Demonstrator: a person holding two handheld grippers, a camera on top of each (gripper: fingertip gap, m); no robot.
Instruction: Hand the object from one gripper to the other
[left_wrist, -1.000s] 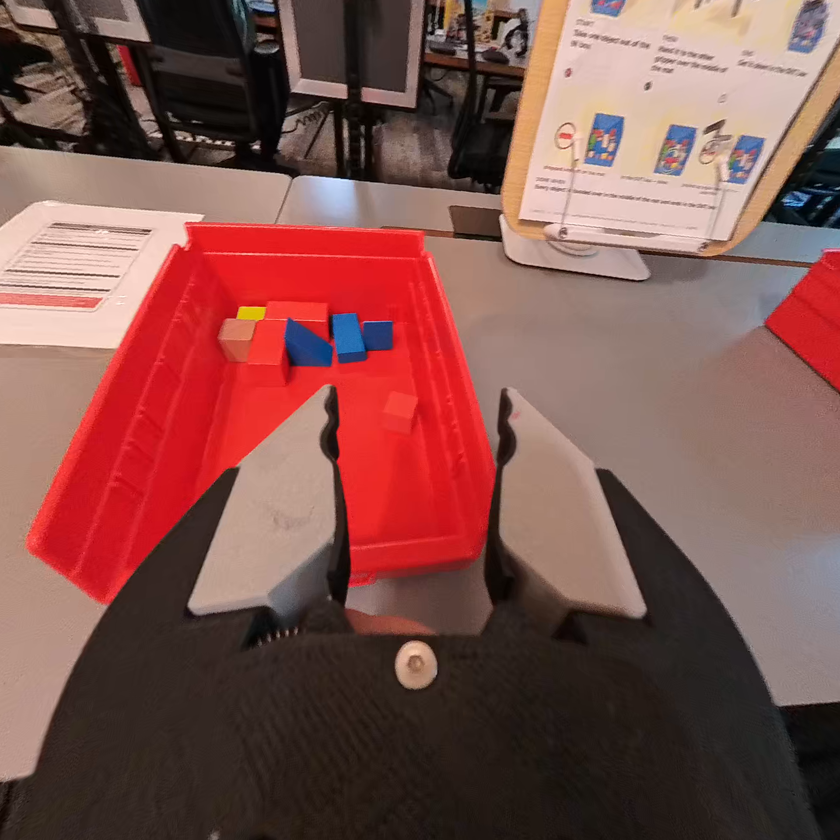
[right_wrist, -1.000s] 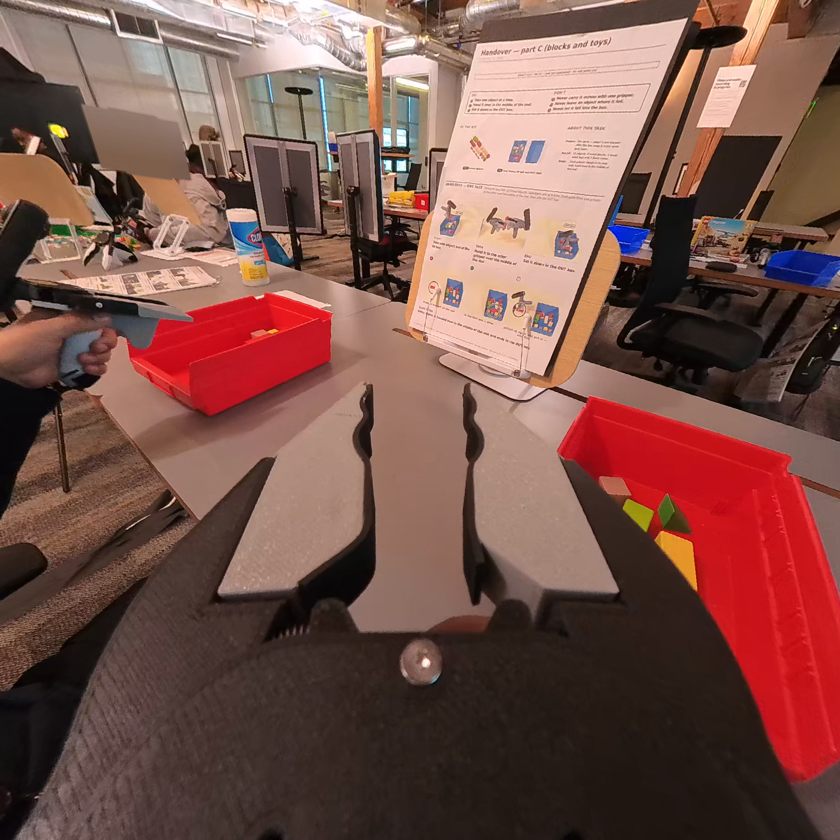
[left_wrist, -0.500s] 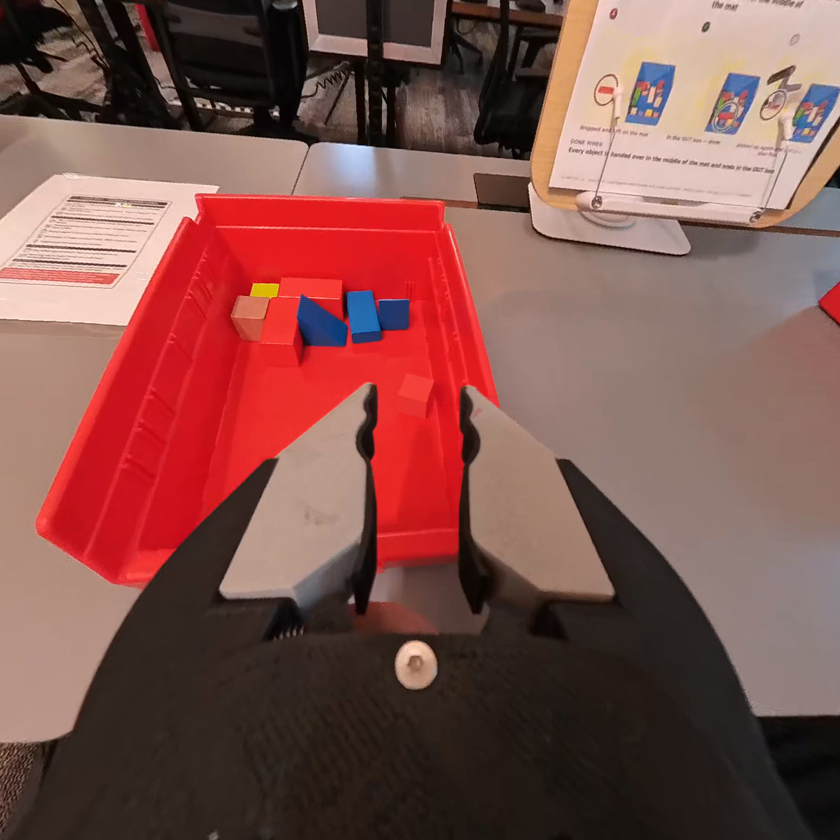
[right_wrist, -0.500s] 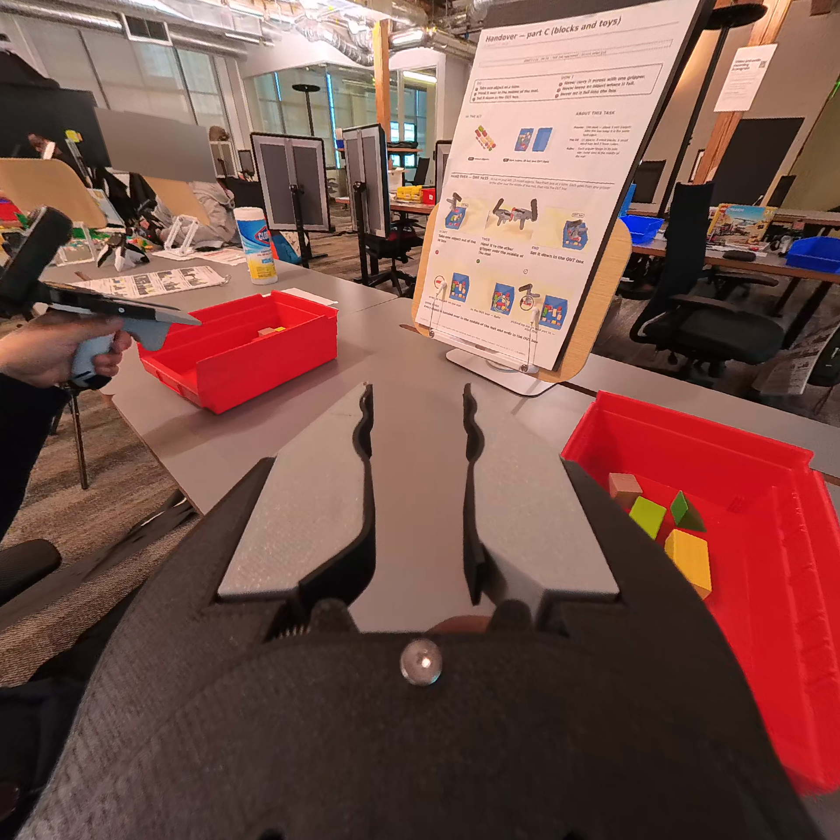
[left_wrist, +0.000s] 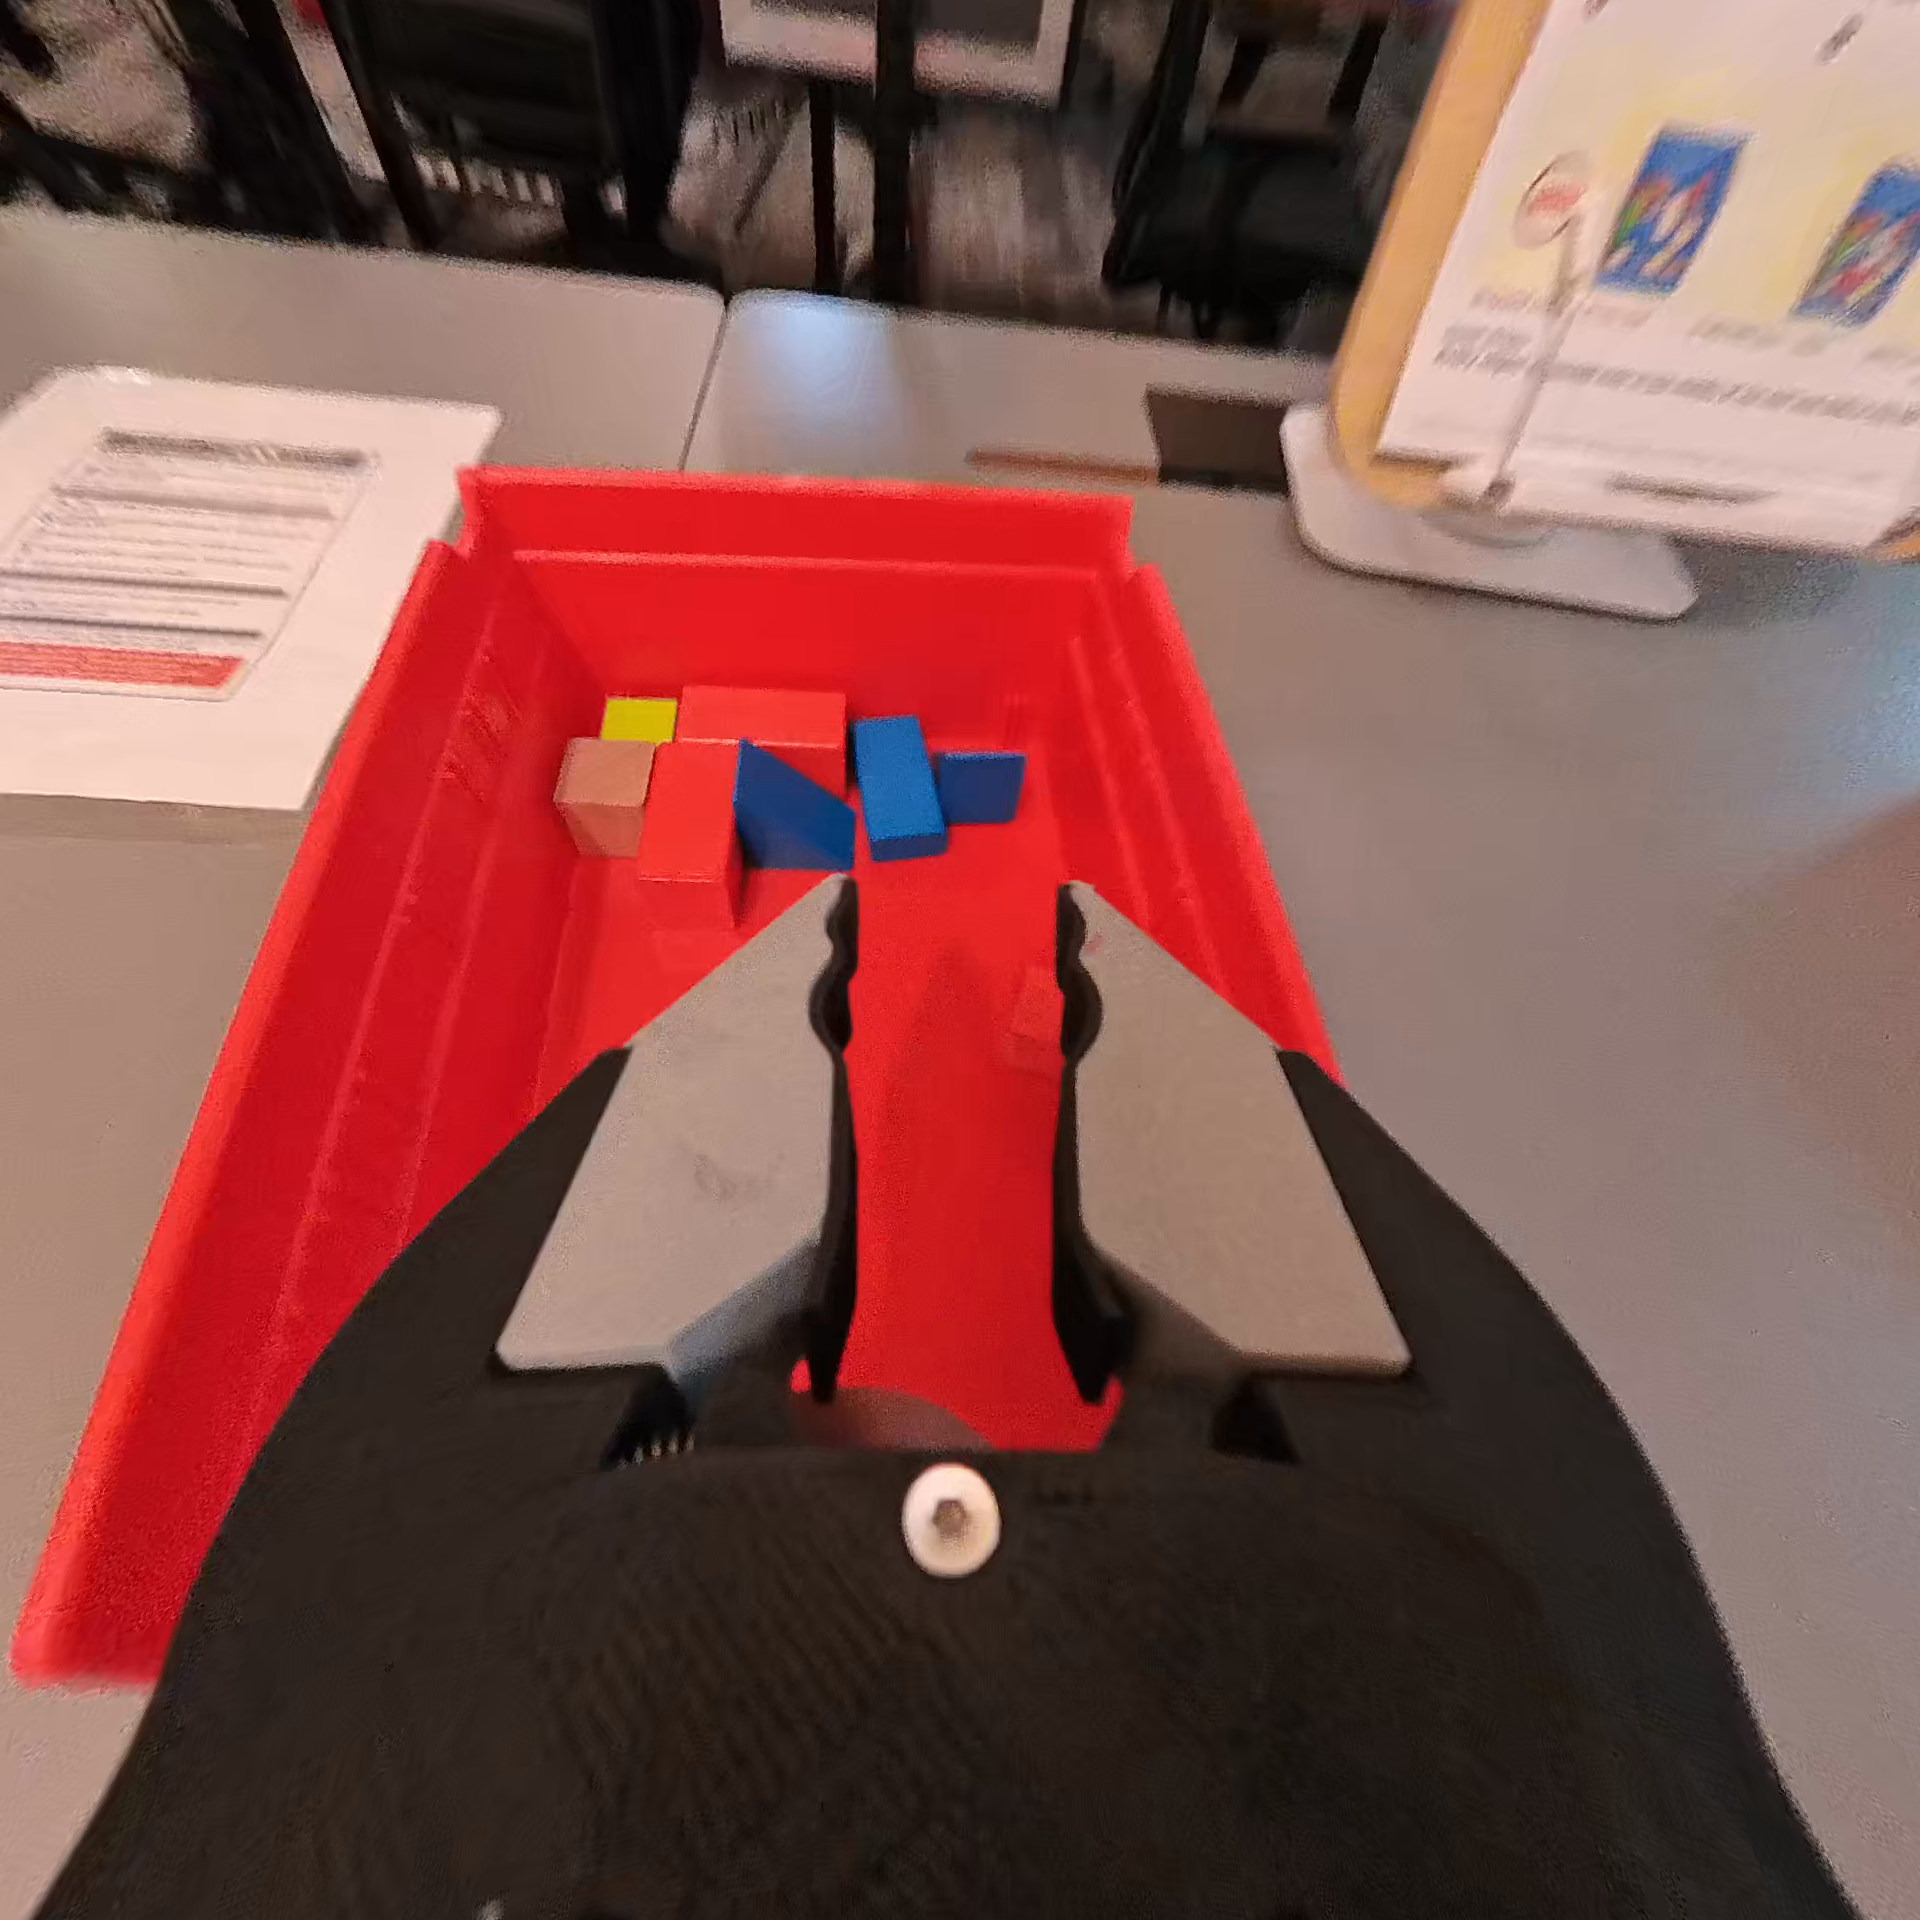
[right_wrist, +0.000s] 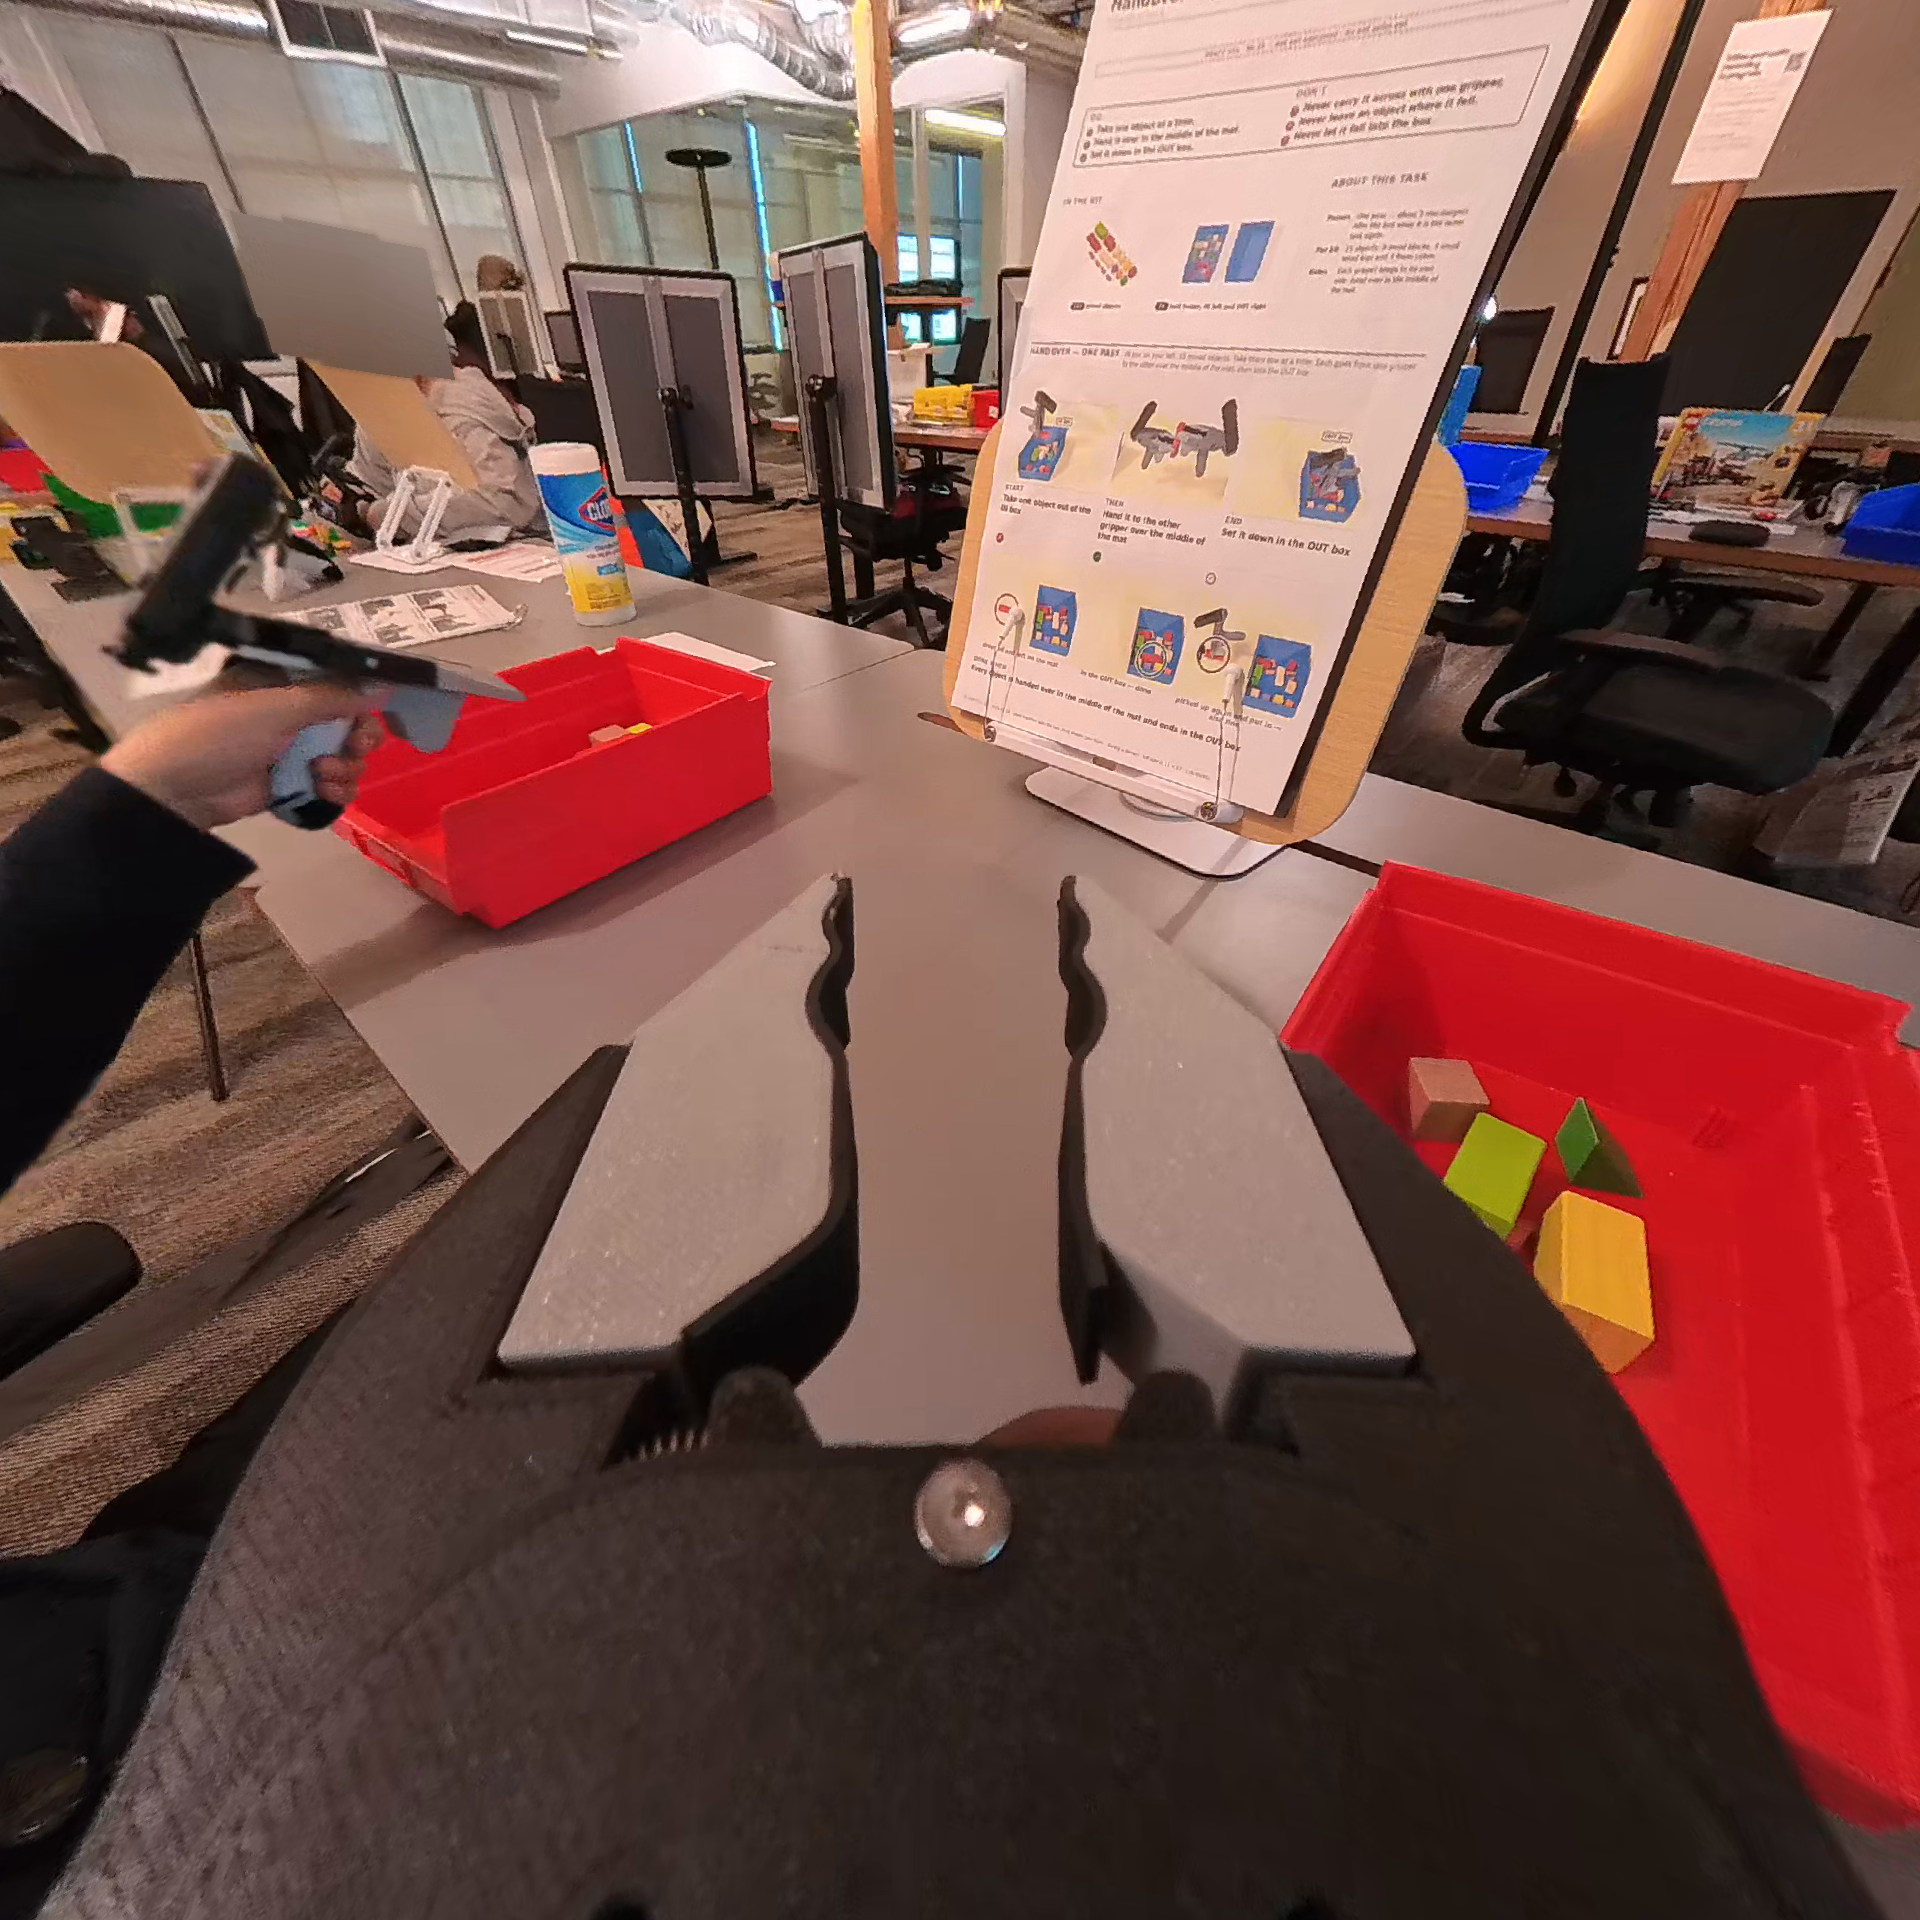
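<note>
Small red cube block is motion-blurred, lying alone on the floor of the left red plastic bin, apart from the other blocks. It shows through the gap of the left gripper, right up against the inner edge of the right-hand finger; can't tell whether it touches. Nothing gripped.

Rest of that bin, clustered near the far wall: yellow block, tan wooden cube, two red blocks, dark blue wedge, blue rectangular block, second dark blue piece.

Left gripper: jaws partway open, moderate gap, empty. It points down into the bin at a forward tilt, tips over the bin floor just short of the cluster. Right wrist view shows it from the side, held pistol-style in a hand with a dark sleeve, hovering over the near end of the left bin.

Right gripper: jaws partway open, similar gap, empty. It's held over the bare grey table, between the two bins, aimed at the instruction sheet on a wooden stand.

Right red bin sits just right of it, holding a tan cube, lime green block, green wedge, yellow block.
</note>
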